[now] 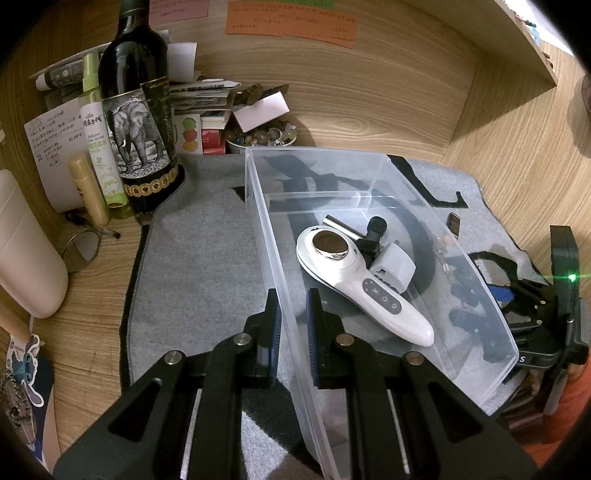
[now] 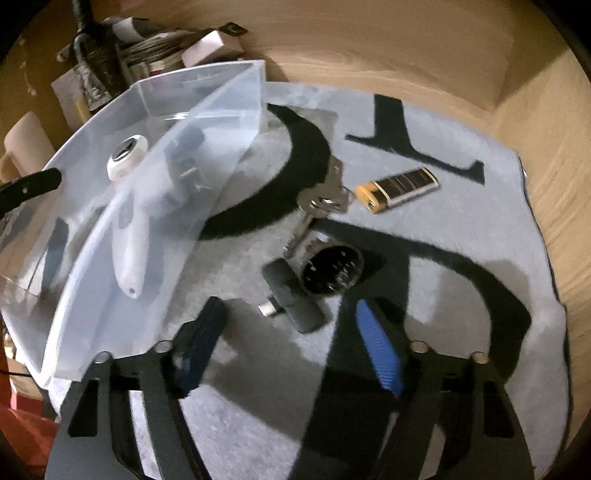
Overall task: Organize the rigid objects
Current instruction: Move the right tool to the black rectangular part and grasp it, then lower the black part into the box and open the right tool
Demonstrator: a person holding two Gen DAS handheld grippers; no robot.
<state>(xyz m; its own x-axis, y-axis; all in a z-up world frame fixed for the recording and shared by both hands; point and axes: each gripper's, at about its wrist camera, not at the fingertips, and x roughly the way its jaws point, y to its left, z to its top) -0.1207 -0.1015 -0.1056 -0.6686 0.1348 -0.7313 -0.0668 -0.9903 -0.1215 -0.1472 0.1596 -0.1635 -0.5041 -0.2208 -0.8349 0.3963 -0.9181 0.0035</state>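
The clear bin's (image 1: 258,206) near wall is being pinched by the left gripper (image 1: 293,314); the right gripper (image 2: 291,332) is being held wide, holding nothing, with the black adapter (image 2: 291,299), seemingly untouched, at 12 o'clock.

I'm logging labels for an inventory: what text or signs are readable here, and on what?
"S": white letter on the black device beside the bin.
Three button icons, no words: white handheld device.
Wine bottle, spray bottle, handwritten notes, orange paper: too small to read.
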